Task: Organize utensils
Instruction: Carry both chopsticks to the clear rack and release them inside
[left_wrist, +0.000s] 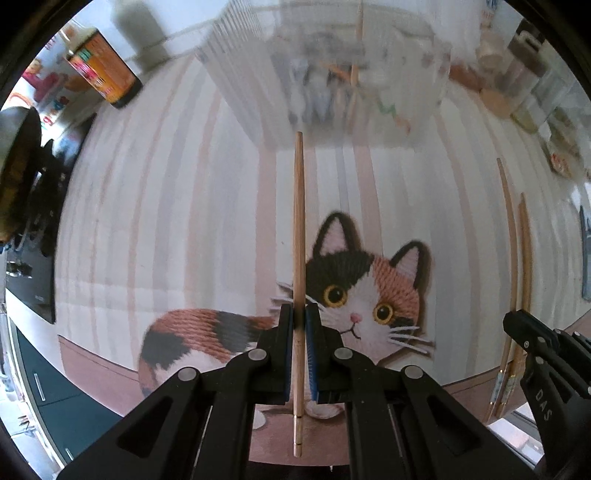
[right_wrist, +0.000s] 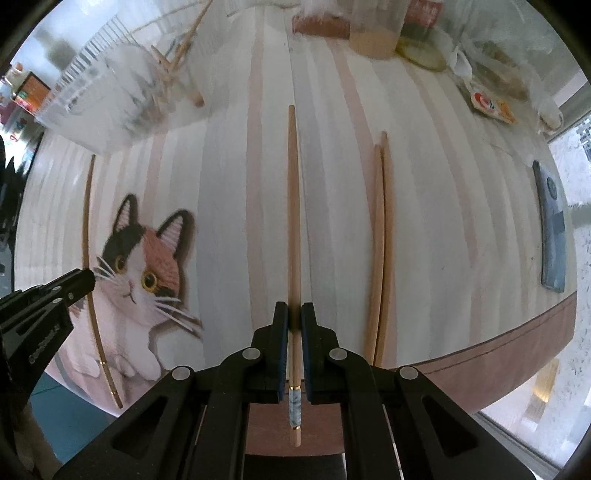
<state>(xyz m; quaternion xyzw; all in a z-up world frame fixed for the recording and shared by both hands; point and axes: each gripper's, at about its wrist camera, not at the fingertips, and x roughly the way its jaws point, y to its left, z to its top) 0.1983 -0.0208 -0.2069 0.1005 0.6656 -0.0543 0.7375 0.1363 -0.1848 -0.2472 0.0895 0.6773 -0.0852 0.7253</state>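
My left gripper (left_wrist: 299, 314) is shut on a wooden chopstick (left_wrist: 298, 229) that points forward above the cat-print mat (left_wrist: 166, 221). My right gripper (right_wrist: 294, 312) is shut on another wooden chopstick (right_wrist: 293, 206) with a marbled band near its end. A pair of chopsticks (right_wrist: 380, 251) lies on the mat to the right of my right gripper. In the left wrist view the pair (left_wrist: 517, 258) sits by my right gripper (left_wrist: 517, 325). The clear ribbed utensil holder (left_wrist: 332, 74) stands at the far side with chopsticks in it; it also shows in the right wrist view (right_wrist: 122, 92).
An orange bottle (left_wrist: 103, 66) stands at the far left. Jars and packets (right_wrist: 424, 40) crowd the far right. A dark phone (right_wrist: 554, 229) lies at the mat's right edge. The table's front edge (right_wrist: 480, 354) is close below the grippers.
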